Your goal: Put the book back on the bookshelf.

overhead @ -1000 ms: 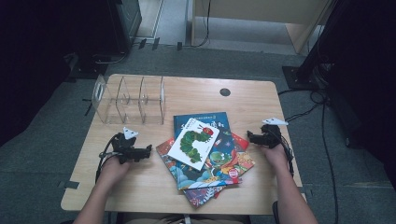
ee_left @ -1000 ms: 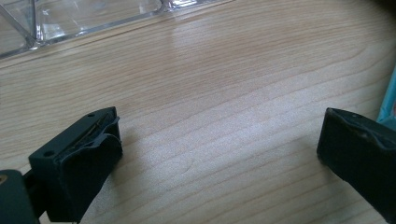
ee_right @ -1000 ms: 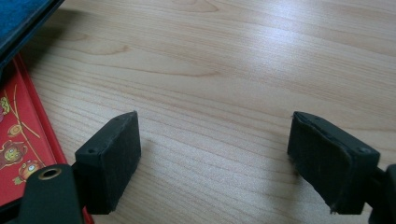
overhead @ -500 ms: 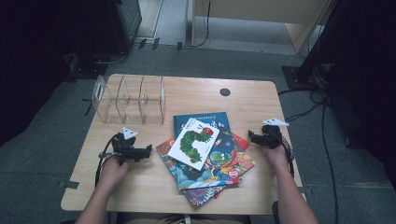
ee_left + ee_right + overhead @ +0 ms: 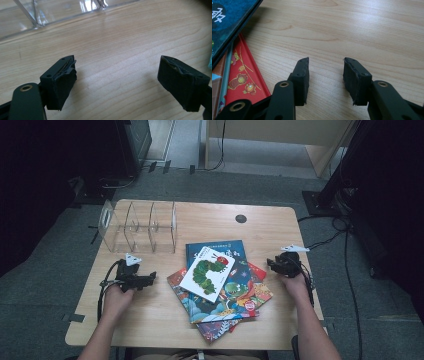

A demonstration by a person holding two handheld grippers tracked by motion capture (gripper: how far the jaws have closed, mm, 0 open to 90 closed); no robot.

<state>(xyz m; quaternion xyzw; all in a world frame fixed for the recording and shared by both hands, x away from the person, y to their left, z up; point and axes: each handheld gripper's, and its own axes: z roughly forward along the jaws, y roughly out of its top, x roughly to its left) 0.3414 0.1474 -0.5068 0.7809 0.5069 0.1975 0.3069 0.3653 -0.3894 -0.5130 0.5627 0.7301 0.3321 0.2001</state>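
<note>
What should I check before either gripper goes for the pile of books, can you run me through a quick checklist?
1. Left gripper open, nothing between its jaws: ok.
2. Right gripper free of any load: ok. Its jaws have just been closing, with only bare table between them.
3. Right gripper open wide enough to take a book edge: cannot tell.
4. Pile of books lying flat between the two grippers, neither touching it: ok.
5. Caterpillar book on top and uncovered: ok.
6. Clear rack upright at the table's far left, slots free: ok.
</note>
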